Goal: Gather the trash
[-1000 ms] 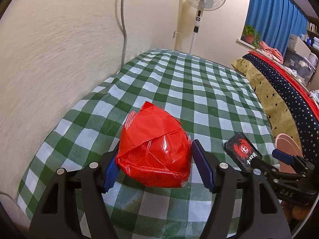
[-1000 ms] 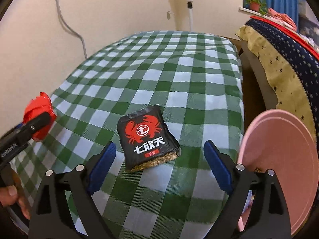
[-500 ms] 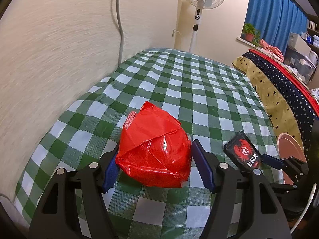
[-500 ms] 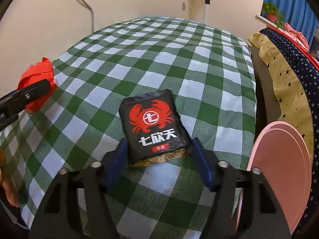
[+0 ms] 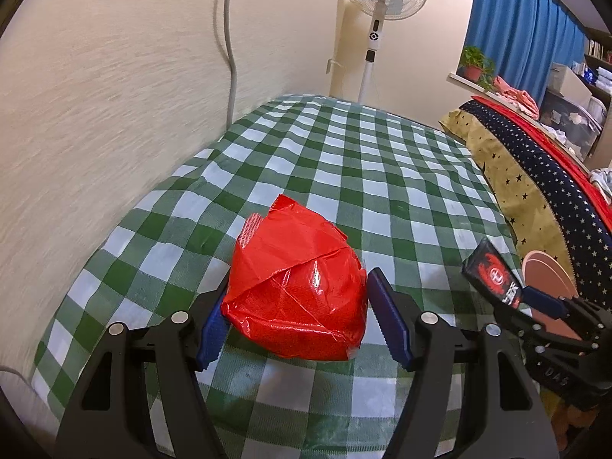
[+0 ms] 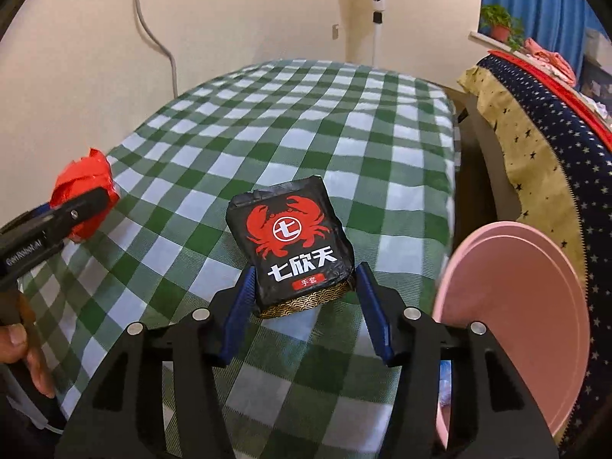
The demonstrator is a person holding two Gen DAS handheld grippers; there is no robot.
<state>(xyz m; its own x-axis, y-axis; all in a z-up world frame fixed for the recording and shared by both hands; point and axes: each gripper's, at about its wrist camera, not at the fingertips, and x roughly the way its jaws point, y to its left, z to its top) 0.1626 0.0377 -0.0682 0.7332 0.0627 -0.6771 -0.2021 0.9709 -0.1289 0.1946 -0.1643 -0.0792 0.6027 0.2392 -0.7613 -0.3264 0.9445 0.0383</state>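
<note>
Right gripper point(image 6: 304, 311) jaws are closing around the black packet point(image 6: 291, 244); left gripper point(image 5: 294, 323) jaws clamp the red wrapper point(image 5: 296, 287). Next, probably lift both into the pink bin point(image 6: 512, 306).

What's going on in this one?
A person is clearing trash off a checked tablecloth with two hand-held tools. The left tool has a crumpled red wrapper between its pads. The right tool is closing on a black crab-print packet, tilted up off the cloth. A pink bin stands beside the table.
</note>
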